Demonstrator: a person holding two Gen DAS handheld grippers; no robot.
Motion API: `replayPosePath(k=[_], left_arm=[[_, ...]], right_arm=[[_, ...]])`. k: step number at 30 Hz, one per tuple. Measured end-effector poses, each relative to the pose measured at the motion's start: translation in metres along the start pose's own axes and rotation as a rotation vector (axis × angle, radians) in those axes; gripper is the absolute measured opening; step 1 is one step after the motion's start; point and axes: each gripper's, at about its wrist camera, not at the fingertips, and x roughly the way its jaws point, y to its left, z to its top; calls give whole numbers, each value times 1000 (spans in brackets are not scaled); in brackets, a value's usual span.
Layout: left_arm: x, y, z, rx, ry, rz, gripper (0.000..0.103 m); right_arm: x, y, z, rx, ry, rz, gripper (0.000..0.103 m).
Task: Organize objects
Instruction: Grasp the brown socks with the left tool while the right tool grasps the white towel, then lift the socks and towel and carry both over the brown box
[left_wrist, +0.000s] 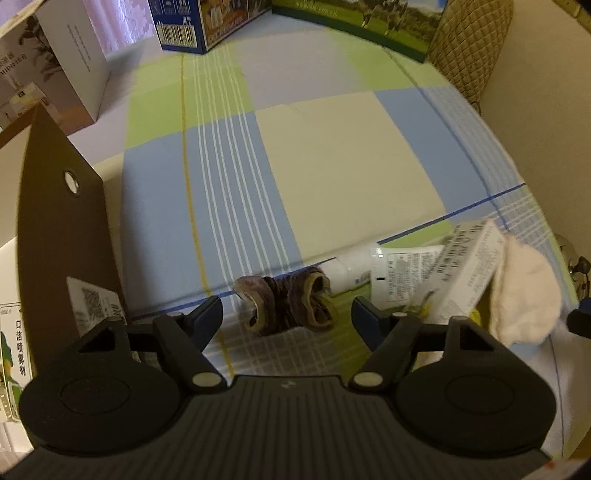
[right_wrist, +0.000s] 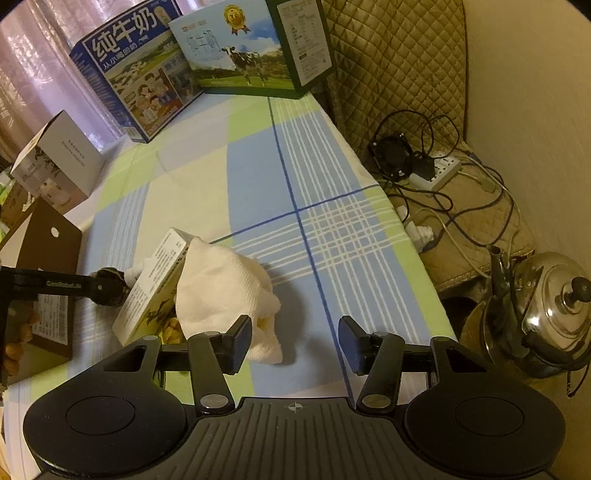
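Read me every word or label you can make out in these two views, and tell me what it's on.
"纯牛奶": blue milk carton.
"GenRobot.AI": left gripper arm.
"口洁喷雾剂": white packet.
Small print on the green milk carton, white box and small box: too blurred.

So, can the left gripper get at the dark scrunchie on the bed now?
Probably yes: the left gripper has open jaws, the dark scrunchie lies just ahead between them, and nothing covers it.

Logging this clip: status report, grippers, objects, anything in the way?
Left gripper open, poised at the dark scrunchie. Right gripper open, empty, beside the white cloth. Cloth leans on small box, tube behind. Nothing blocking.
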Motion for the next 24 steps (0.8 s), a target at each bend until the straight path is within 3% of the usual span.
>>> replayPosePath(k=[3,6,8,10,12,16,20,24], left_arm=[[9,1,2,1,18,6,64],[14,3,1,-3,21,-18,45],[14,3,0,1,12,-13,39],[11,1,-2,14,-9,-13,23],[8,2,-3,19,-26,-11,15],[-7,9,-5,1,-73,9,14],[-32,19,-8,-54,-129,3,14],[-53,26,-13,-94,-168,-3,14]], right_arm=[[2,0,1,6,0,3,50],[4,0,1,8,2,9,50],[6,1,2,7,0,17,50],[7,2,3,1,-1,26,50],[9,4,3,-9,-2,37,50],[13,11,4,-40,-4,70,51],[23,21,5,-78,-5,104,65],[37,30,6,-107,7,109,68]])
